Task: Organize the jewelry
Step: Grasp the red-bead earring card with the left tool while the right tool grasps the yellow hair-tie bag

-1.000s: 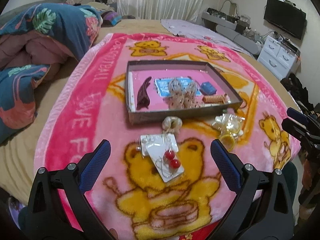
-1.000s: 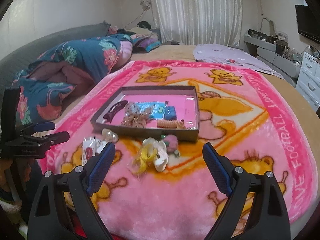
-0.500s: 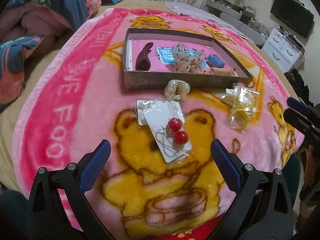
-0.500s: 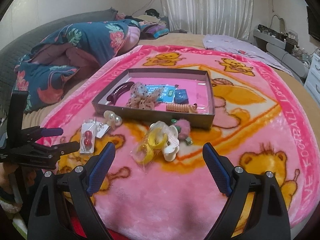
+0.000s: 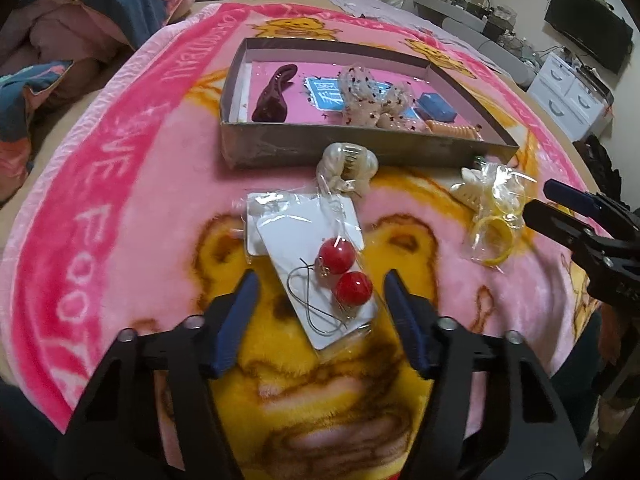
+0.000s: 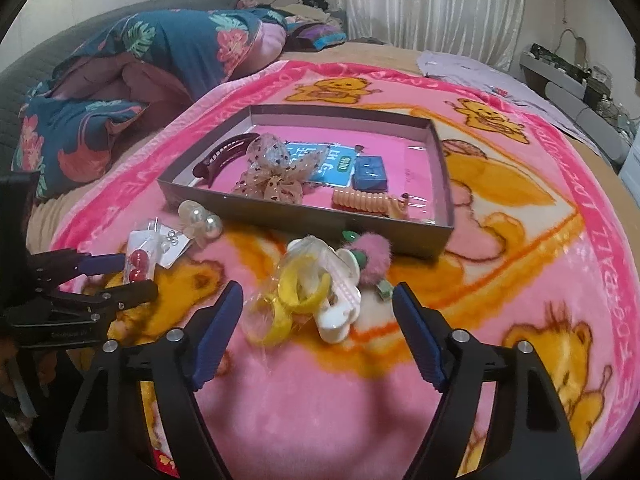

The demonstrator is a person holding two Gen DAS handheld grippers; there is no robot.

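Before the grey cardboard tray [image 5: 360, 148]: left gripper [image 5: 320, 286], jaws just narrowed yet apart, now brackets the bagged red-bead earring card [image 5: 320, 276]; pickup imminent, untouched.

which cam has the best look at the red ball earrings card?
Left wrist. The red ball earrings card lies near the middle of the frame, lit and unobstructed, between the open left tongs, both balls and the wire hooks clear. In the right wrist view it is small, at the left edge, partly hidden behind the left tongs' fingers.
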